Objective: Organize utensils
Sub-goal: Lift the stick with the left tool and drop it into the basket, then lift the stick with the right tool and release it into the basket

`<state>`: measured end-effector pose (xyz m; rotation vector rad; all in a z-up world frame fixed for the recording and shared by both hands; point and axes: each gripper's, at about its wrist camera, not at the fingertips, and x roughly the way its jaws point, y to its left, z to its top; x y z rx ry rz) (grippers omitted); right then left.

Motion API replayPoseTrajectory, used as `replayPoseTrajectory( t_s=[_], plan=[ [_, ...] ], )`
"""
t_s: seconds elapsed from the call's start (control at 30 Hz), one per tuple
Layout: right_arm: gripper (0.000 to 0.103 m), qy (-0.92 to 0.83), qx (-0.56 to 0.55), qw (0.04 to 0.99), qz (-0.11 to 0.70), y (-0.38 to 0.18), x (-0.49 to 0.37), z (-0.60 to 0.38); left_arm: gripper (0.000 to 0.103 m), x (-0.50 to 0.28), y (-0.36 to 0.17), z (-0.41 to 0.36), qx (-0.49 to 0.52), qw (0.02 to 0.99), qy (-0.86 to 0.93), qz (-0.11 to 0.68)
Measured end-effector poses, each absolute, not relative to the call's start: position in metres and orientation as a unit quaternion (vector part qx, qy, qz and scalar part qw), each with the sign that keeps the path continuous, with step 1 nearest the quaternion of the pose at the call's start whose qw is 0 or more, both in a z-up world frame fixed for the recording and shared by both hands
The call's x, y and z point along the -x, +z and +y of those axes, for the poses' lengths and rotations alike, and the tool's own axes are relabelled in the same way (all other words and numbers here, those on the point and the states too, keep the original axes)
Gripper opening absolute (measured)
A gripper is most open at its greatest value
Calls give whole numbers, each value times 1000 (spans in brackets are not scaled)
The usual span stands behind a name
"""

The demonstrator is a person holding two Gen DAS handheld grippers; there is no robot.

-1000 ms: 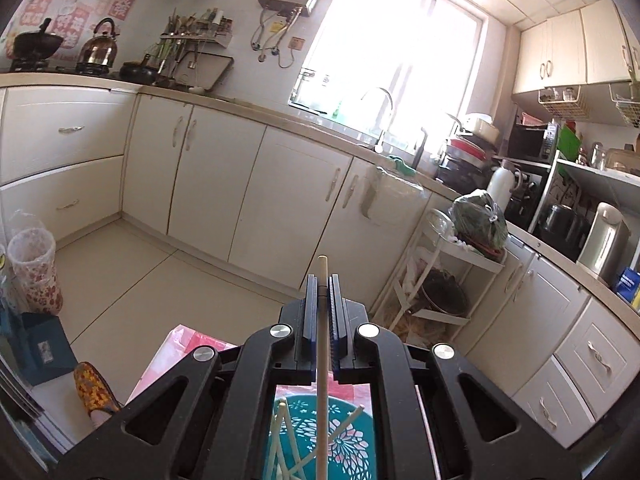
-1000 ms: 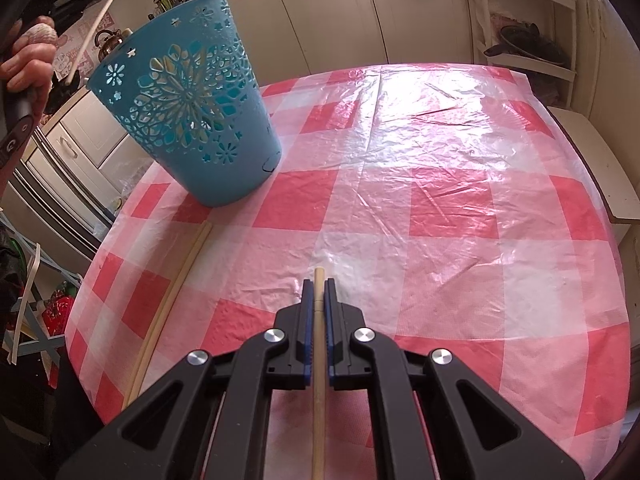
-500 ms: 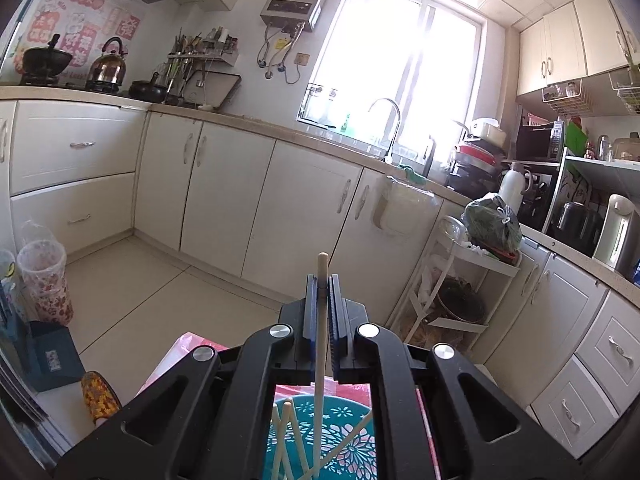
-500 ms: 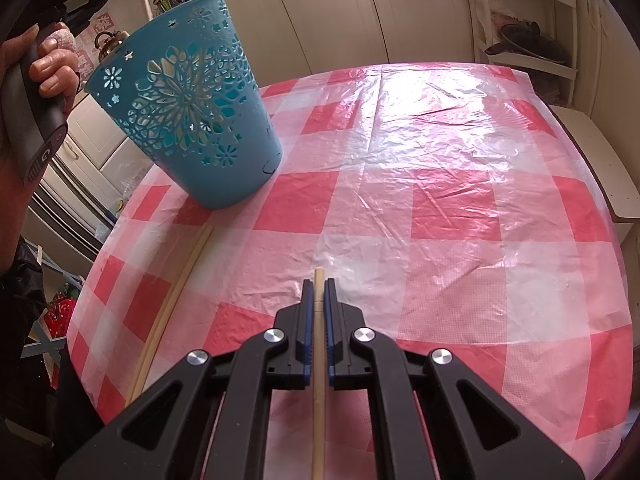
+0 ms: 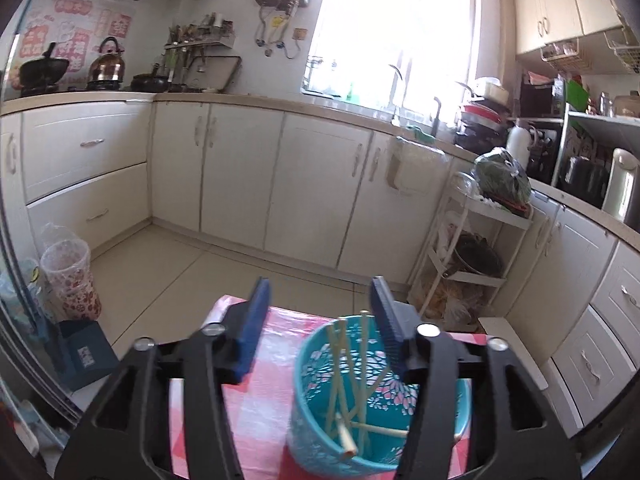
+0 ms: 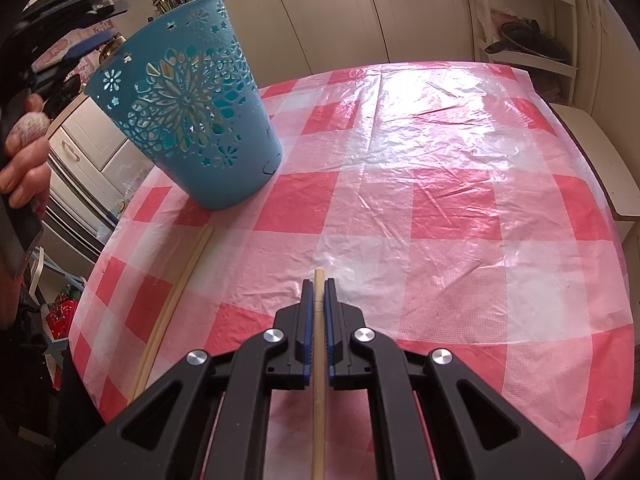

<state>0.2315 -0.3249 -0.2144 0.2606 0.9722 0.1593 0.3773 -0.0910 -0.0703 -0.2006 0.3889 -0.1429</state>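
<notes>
A teal perforated basket (image 5: 376, 408) holds several wooden chopsticks (image 5: 340, 384); it stands on the red-and-white checked tablecloth (image 6: 440, 200) at the far left in the right wrist view (image 6: 188, 120). My left gripper (image 5: 318, 320) is open and empty above the basket; it also shows at the top left of the right wrist view (image 6: 86, 46). My right gripper (image 6: 319, 292) is shut on a wooden chopstick (image 6: 319, 400) just above the tablecloth. Another chopstick (image 6: 172, 304) lies on the cloth near the left edge.
White kitchen cabinets (image 5: 312, 184) run along the far wall beyond the table. A white wire rack (image 5: 476, 256) with a bag and pans stands to the right. A small patterned bin (image 5: 70, 276) and a blue box (image 5: 86, 354) sit on the floor at left.
My left gripper has opened and let go of its chopstick, which now lies in the basket with the others. The right gripper has stayed shut on its chopstick in place.
</notes>
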Motion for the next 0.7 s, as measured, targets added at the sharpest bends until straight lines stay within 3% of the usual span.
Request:
replayPoseTrajectory(
  t_s=[0.13,0.23,0.37,0.53,0.7],
  plan=[
    [12,84,-122,869,472,-212,-230,-325,84,-346,-82,-38,129,974,-12,186],
    [26,79,-84,871,478,-208,-227,-313,87,-342,-112,-7,140,963,10,231],
    [26,66,-25,872,485,-207,-226,-297,87,-349,-166,18,157,937,25,310],
    [25,65,-35,866,494,-206,-224,-303,87,-356,-202,11,143,923,8,356],
    [9,42,39,871,488,-207,-217,-286,87,-362,-227,-4,122,913,-5,389]
  ],
)
